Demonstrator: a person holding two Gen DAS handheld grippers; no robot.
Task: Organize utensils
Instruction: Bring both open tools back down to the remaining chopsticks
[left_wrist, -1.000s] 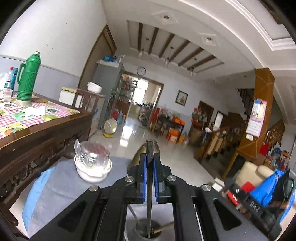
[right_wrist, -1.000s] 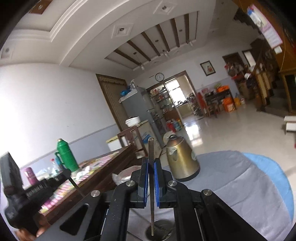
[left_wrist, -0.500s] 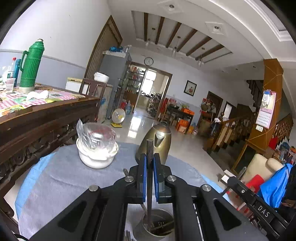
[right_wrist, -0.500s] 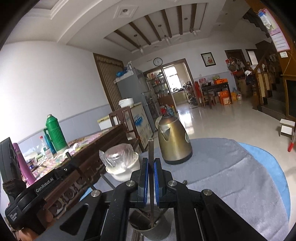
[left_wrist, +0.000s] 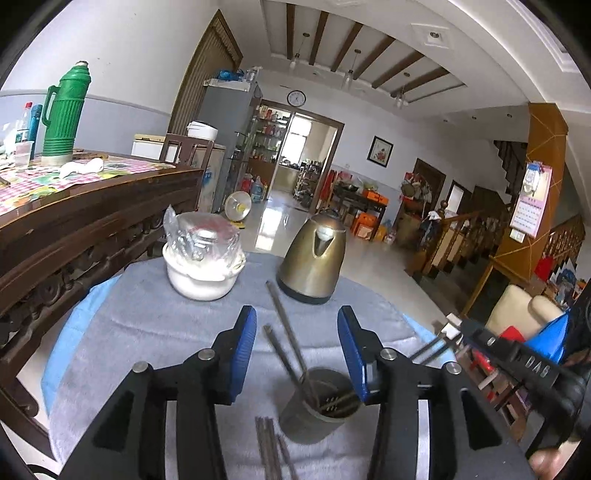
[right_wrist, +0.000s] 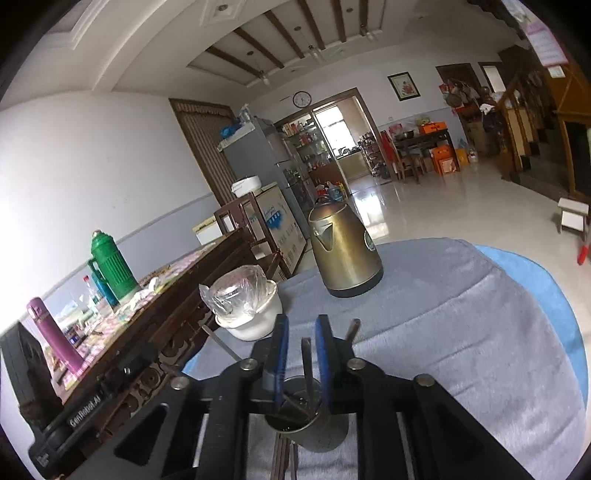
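Note:
A grey metal utensil cup (left_wrist: 317, 413) stands on the grey towel, with several metal chopsticks (left_wrist: 286, 332) leaning in it. My left gripper (left_wrist: 297, 354) is open just above the cup, holding nothing. More chopsticks (left_wrist: 267, 450) lie flat on the towel beside the cup. In the right wrist view the cup (right_wrist: 314, 424) sits under my right gripper (right_wrist: 300, 354), whose jaws are slightly apart around a chopstick (right_wrist: 306, 365) that stands in the cup. Another chopstick (right_wrist: 352, 330) leans out to the right.
A gold kettle (left_wrist: 314, 258) and a white bowl with a plastic-wrapped lid (left_wrist: 203, 258) stand at the far side of the round table (left_wrist: 110, 332). A dark wooden table (left_wrist: 74, 206) with a green thermos (left_wrist: 62, 114) is to the left. The right gripper body (left_wrist: 517, 365) is close on the right.
Both grippers lowered toward the cup and tilted down. My left gripper opened wide and let its chopstick go into the cup. My right gripper's jaws parted slightly around its chopstick.

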